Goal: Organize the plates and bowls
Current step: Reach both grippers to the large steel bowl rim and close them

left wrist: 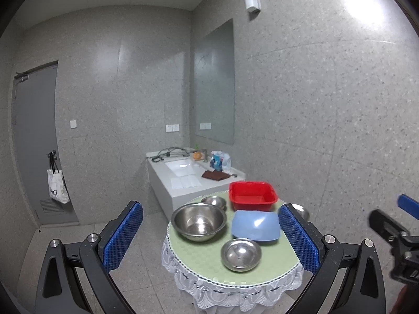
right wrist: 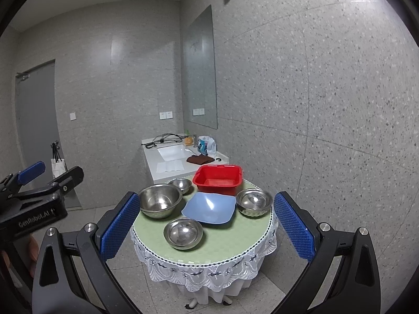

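Note:
A small round table (right wrist: 225, 243) with a green cloth carries a red square basin (right wrist: 217, 179) at the back, a blue square plate (right wrist: 209, 208) in the middle, a large steel bowl (right wrist: 159, 200) on the left, a small steel bowl (right wrist: 180, 184) behind it, another steel bowl (right wrist: 254, 201) on the right and one steel bowl (right wrist: 183, 233) at the front. My right gripper (right wrist: 207, 230) hangs open above and before the table, holding nothing. My left gripper (left wrist: 209, 238) is open too, short of the table; its right finger hides most of the right-hand bowl (left wrist: 301, 210).
A white counter with a sink (right wrist: 172, 153), a brown cloth (right wrist: 199, 159) and bottles stands behind the table against the speckled wall. A grey door (left wrist: 34, 141) with a hanging tote bag (left wrist: 57, 185) is at far left. Tiled floor surrounds the table.

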`<state>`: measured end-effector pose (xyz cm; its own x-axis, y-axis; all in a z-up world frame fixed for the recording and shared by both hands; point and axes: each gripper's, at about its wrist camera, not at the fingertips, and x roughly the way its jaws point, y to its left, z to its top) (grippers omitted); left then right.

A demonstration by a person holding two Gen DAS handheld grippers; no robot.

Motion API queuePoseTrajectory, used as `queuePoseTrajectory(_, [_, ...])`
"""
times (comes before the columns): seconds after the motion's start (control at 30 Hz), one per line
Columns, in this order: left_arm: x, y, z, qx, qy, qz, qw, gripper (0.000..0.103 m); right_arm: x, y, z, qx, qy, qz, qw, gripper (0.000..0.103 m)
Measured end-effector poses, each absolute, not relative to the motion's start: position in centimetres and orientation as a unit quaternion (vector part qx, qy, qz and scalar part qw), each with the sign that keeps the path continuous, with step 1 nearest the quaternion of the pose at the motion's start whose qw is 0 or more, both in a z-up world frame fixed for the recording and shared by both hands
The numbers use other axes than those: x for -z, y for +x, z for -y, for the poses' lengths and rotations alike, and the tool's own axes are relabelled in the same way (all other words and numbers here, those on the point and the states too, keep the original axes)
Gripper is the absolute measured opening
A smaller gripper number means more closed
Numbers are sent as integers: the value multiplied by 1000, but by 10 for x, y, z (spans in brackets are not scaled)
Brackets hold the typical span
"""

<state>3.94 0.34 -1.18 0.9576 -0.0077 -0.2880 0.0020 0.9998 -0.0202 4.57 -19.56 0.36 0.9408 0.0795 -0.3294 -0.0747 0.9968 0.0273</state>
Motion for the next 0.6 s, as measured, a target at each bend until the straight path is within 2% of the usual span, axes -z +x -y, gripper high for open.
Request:
queuePoseTrajectory(0.27, [21, 121, -46, -36, -43, -186, 981, 102, 21, 87, 206, -8, 24, -200, 979, 103])
queuePoseTrajectory(0.6, [47, 307, -86, -5, -35, -254, 966, 102, 71, 196, 189, 40, 48, -258, 964, 103])
